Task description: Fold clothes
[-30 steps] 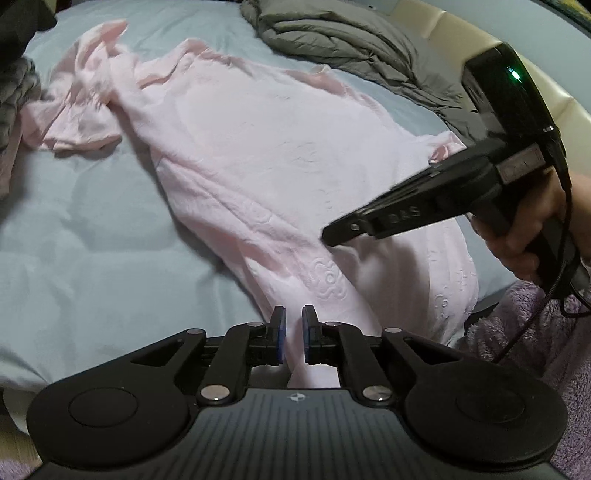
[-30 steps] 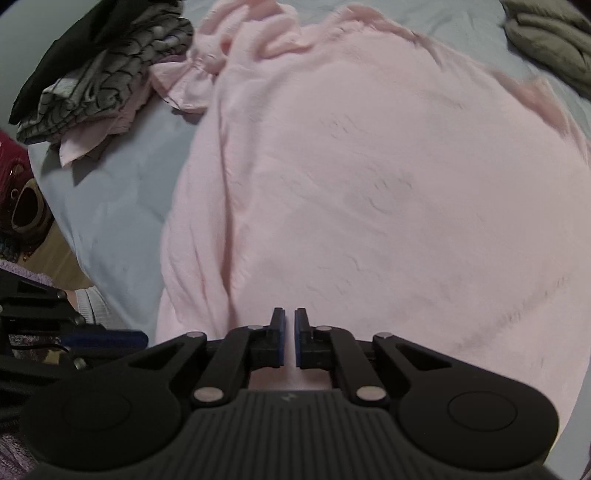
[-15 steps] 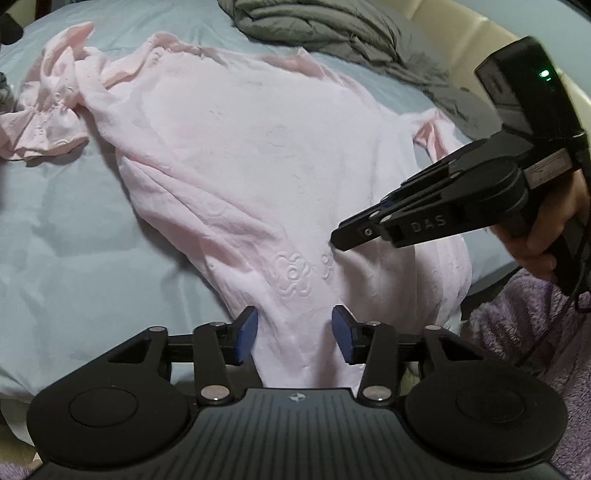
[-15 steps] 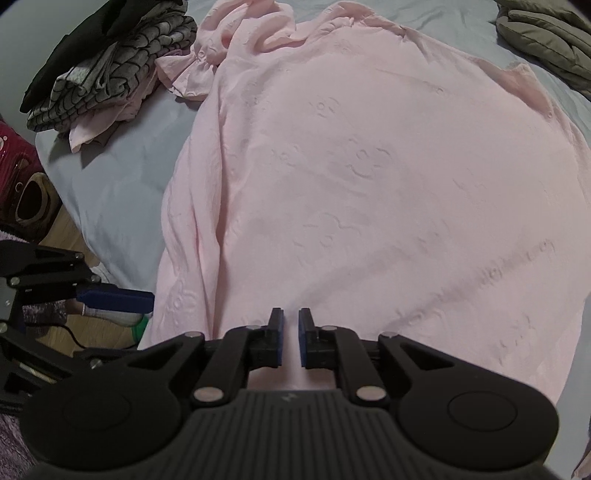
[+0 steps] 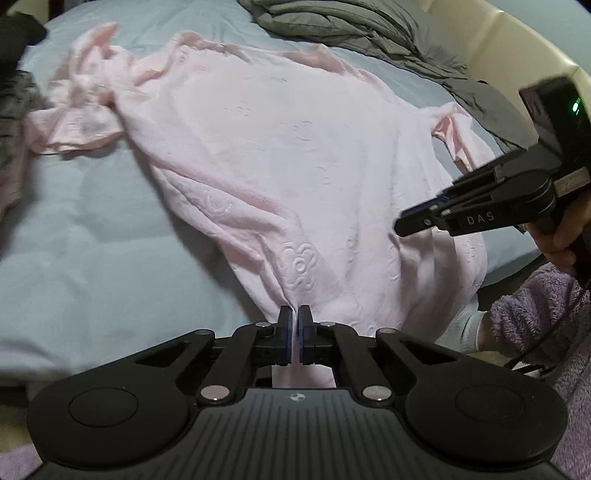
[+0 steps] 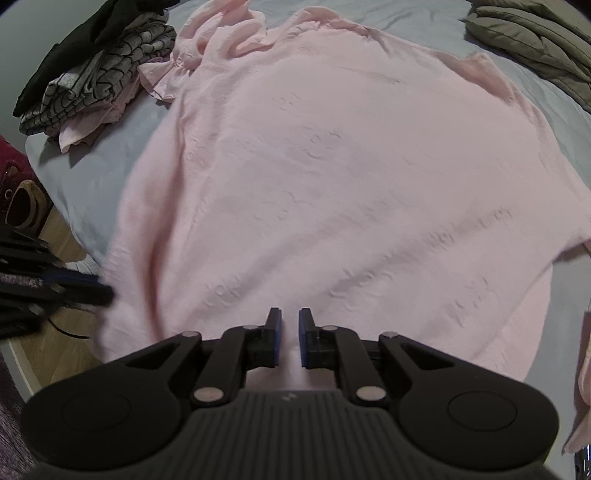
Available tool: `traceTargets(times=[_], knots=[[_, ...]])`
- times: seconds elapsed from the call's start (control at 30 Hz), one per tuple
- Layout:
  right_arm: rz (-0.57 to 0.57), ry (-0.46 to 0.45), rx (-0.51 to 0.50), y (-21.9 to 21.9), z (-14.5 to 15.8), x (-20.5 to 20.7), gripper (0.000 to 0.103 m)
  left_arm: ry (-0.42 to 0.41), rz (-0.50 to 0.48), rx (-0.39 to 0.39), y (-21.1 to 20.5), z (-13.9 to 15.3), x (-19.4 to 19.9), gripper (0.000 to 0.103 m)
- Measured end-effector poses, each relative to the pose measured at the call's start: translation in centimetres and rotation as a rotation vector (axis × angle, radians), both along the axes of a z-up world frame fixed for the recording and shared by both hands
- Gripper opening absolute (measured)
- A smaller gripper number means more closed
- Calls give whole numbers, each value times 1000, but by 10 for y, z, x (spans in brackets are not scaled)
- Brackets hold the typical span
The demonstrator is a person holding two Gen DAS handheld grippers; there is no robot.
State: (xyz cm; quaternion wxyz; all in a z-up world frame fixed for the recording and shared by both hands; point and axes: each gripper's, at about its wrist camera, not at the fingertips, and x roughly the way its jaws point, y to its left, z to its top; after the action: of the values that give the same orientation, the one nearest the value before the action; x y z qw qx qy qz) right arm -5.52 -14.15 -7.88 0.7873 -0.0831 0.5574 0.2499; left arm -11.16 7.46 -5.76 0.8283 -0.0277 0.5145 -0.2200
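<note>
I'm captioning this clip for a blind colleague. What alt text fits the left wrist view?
The left gripper is shut on the near hem of a pink garment spread over a blue bed. At right, a hand holds the right gripper above the garment's right side, with a grey blanket bunched at the bed's far end.

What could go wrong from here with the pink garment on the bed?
The left gripper pinches only a thin bit of the pink garment's hem, so it may slip out when pulled. The right gripper stands slightly open, so its side may drop. The far sleeve is bunched and may fold in crooked.
</note>
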Motion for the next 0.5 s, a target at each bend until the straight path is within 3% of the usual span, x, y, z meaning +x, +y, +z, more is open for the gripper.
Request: traceTargets(times=[0.03,0.07,0.1,0.37,0.5], knots=[[-1,-2,-4,-2,0,-2,21,3,16,5,6,5,-3,1],[-2,-4,-8,-4,0,-3,36,11,42,4,15,9,-6,1],[-3,-6,-12,-6,0,-5,42,18,69,2,23,14,-8,1],[-9,16,-66,-16,-15,-8,42,78,311,69,103,29,-34,0],[-38,36,-79,-25,-23,-5,42,111,361,143,118,18,-31,0]])
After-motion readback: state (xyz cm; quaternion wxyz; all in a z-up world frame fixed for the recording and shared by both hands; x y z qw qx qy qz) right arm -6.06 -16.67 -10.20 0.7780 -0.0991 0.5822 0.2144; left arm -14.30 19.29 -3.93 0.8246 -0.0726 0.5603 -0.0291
